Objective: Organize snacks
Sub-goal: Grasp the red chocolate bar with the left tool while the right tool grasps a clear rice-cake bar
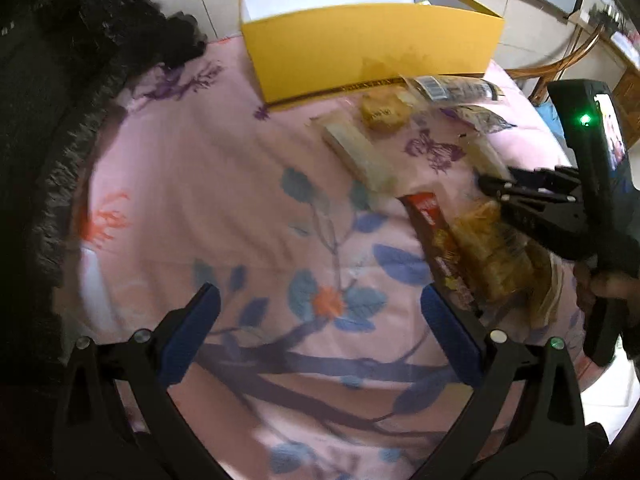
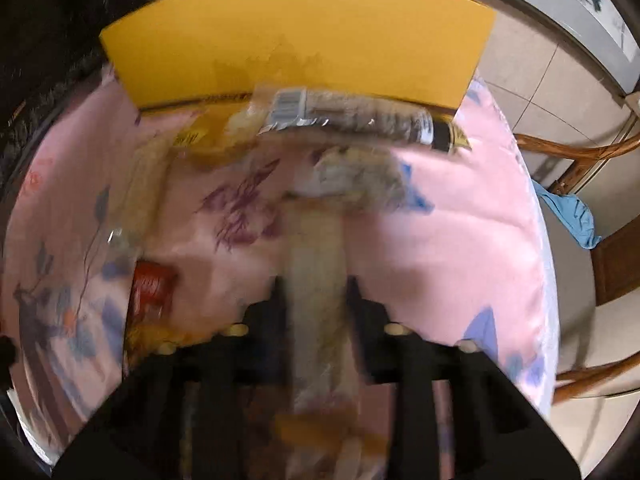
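A yellow box (image 1: 368, 48) stands open at the far edge of the pink floral table; it also shows in the right wrist view (image 2: 296, 44). Several wrapped snacks lie in front of it: a pale long bar (image 1: 360, 156), a small yellow cake pack (image 1: 384, 114), a dark barcode packet (image 1: 452, 88), a red-brown bar (image 1: 436, 248), a golden pastry pack (image 1: 496, 252). My left gripper (image 1: 320, 320) is open and empty above the cloth. My right gripper (image 2: 316, 284) is shut on a pale long snack bar (image 2: 316, 248), seen blurred; it also shows in the left wrist view (image 1: 492, 184).
A black fuzzy cloth (image 1: 60, 80) lies along the left side of the table. Wooden chairs (image 2: 592, 240) stand to the right, one with a blue cloth (image 2: 572, 216). Tiled floor lies beyond the box.
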{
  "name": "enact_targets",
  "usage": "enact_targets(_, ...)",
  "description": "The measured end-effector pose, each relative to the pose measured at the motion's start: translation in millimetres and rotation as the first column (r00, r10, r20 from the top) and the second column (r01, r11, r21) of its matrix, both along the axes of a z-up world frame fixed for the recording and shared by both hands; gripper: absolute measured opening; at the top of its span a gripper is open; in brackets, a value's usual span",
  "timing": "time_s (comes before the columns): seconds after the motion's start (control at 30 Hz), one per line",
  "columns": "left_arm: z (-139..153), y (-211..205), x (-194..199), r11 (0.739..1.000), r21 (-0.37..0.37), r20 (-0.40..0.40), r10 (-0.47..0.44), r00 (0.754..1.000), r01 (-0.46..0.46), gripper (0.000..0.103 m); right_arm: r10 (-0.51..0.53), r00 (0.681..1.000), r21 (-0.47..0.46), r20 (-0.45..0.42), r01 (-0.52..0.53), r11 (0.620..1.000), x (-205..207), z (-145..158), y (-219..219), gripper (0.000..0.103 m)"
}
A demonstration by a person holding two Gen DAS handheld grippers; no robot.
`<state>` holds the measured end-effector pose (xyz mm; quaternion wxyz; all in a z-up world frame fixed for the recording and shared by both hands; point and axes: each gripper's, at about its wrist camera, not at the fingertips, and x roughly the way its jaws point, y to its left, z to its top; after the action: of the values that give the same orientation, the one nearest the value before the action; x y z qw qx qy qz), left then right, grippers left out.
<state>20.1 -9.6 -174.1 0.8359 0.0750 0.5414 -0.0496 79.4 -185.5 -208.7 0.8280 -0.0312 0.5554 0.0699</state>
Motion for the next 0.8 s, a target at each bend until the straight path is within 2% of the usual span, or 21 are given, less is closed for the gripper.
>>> enact_targets(0.1, -17, -8, 8, 0.984, -0.176, -0.009, 0.017, 1.000, -0.019, 0.101, -0.097, 0.994, 0.101, -0.059, 0.103, 0.990, -7, 5, -24, 0.029)
enact_targets(0.13, -21, -9, 10, 0.972, -0.230, -0.014, 0.045, 0.999, -0.047, 0.101, -0.138, 0.989, 0.087, -0.059, 0.143, 0.986, -10, 9, -33, 0.029)
enact_targets(0.17, -26, -9, 14, 0.951, -0.301, -0.025, 0.067, 0.997, -0.071, 0.101, -0.158, 0.987, 0.063, -0.026, 0.159, 0.985, -14, 19, -42, 0.029)
enact_targets(0.2, -31, -10, 18, 0.937, -0.338, -0.035, 0.078, 0.996, -0.085, 0.101, -0.164, 0.986, 0.046, 0.010, 0.163, 0.986, -20, 29, -49, 0.029)
enact_targets(0.23, -35, -13, 21, 0.940, -0.328, -0.042, 0.088, 0.995, -0.097, 0.101, -0.172, 0.985, 0.044, 0.027, 0.171, 0.984, -24, 36, -54, 0.029)
enact_targets(0.27, -40, -20, 24, 0.955, -0.283, -0.025, 0.088, 0.996, -0.092, 0.101, -0.194, 0.980, 0.072, 0.034, 0.191, 0.979, -30, 44, -62, 0.029)
enact_targets(0.33, -48, -32, 27, 0.976, -0.208, 0.023, 0.066, 0.998, -0.059, 0.100, -0.240, 0.970, 0.171, 0.018, 0.234, 0.957, -39, 53, -77, 0.029)
enact_targets(0.37, -56, -40, 30, 0.985, -0.170, 0.030, 0.032, 0.999, -0.027, 0.095, -0.258, 0.966, 0.224, 0.009, 0.249, 0.942, -43, 57, -85, 0.029)
enact_targets(0.4, -62, -46, 33, 0.990, -0.142, 0.024, 0.014, 1.000, -0.010, 0.078, -0.257, 0.966, 0.245, 0.013, 0.246, 0.938, -47, 58, -95, 0.029)
enact_targets(0.47, -64, -64, 28, 0.998, -0.041, 0.077, -0.045, 0.996, 0.049, 0.053, -0.223, 0.974, 0.233, 0.046, 0.206, 0.950, -53, 61, -100, 0.029)
enact_targets(0.5, -62, -69, 27, 0.996, -0.053, 0.068, -0.074, 0.995, 0.078, 0.029, -0.200, 0.978, 0.220, 0.052, 0.184, 0.958, -53, 63, -106, 0.029)
enact_targets(0.53, -60, -75, 27, 0.995, -0.046, 0.043, -0.084, 0.996, 0.086, 0.025, -0.185, 0.981, 0.218, 0.052, 0.170, 0.961, -55, 64, -108, 0.029)
enact_targets(0.57, -58, -76, 29, 0.996, -0.053, -0.002, -0.073, 0.997, 0.073, 0.024, -0.173, 0.983, 0.240, 0.052, 0.156, 0.958, -55, 64, -111, 0.029)
enact_targets(0.6, -54, -71, 32, 0.993, -0.108, -0.037, -0.055, 0.998, 0.051, 0.024, -0.163, 0.985, 0.271, 0.050, 0.144, 0.952, -52, 64, -121, 0.029)
enact_targets(0.63, -51, -64, 32, 0.989, -0.145, -0.037, -0.019, 0.999, 0.013, 0.024, -0.149, 0.988, 0.307, 0.050, 0.127, 0.943, -51, 65, -123, 0.029)
enact_targets(0.7, -50, -55, 31, 0.990, -0.133, -0.061, 0.038, 0.997, -0.045, 0.024, -0.099, 0.993, 0.338, 0.062, 0.072, 0.938, -47, 70, -123, 0.029)
enact_targets(0.8, -25, -35, 20, 0.957, -0.255, -0.071, 0.122, 0.990, -0.136, 0.024, -0.060, 0.995, 0.337, 0.080, 0.029, 0.941, -42, 82, -130, 0.029)
